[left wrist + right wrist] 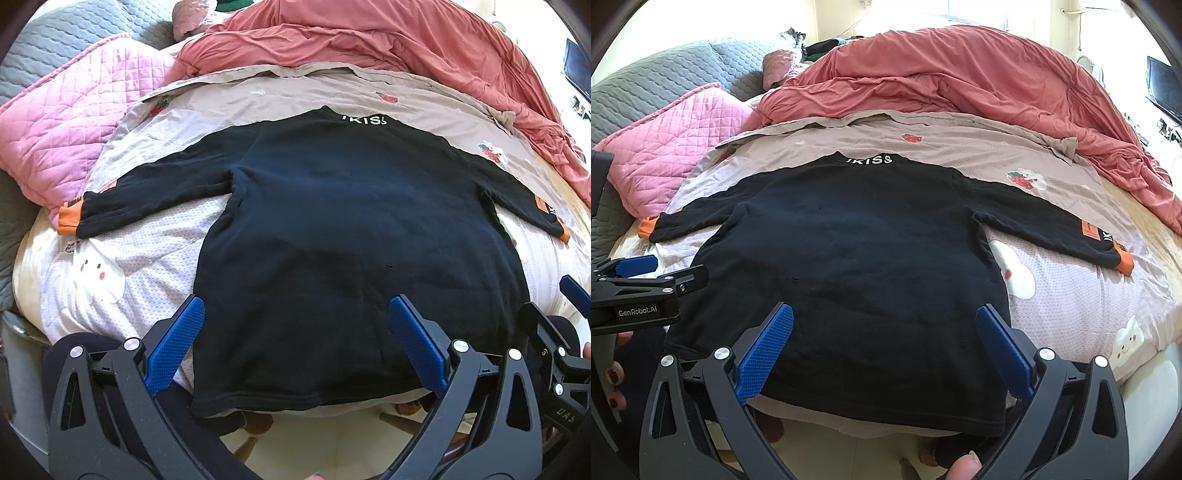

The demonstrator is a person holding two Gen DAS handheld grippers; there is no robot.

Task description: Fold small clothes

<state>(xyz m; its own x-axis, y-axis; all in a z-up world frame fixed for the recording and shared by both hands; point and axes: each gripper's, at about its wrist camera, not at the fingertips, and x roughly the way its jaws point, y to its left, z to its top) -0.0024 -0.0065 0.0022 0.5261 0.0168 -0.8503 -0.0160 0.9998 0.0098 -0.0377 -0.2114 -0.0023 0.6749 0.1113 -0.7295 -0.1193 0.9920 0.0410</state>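
A small black long-sleeved top (332, 229) with orange cuffs and white "IKISS" lettering at the collar lies spread flat, back up, on the bed; it also shows in the right wrist view (857, 258). Its sleeves stretch out left and right, and its hem hangs at the bed's near edge. My left gripper (295, 314) is open and empty, hovering above the hem's left half. My right gripper (884, 325) is open and empty above the hem's right half. The right gripper also shows at the right edge of the left wrist view (554, 332), and the left gripper at the left edge of the right wrist view (646, 273).
The bed sheet (1071, 295) has cartoon prints. A crumpled salmon duvet (960, 81) lies at the back, a pink quilted pillow (676, 140) and a grey quilted cover (665, 74) at the back left. Pale floor (849, 458) shows below the bed edge.
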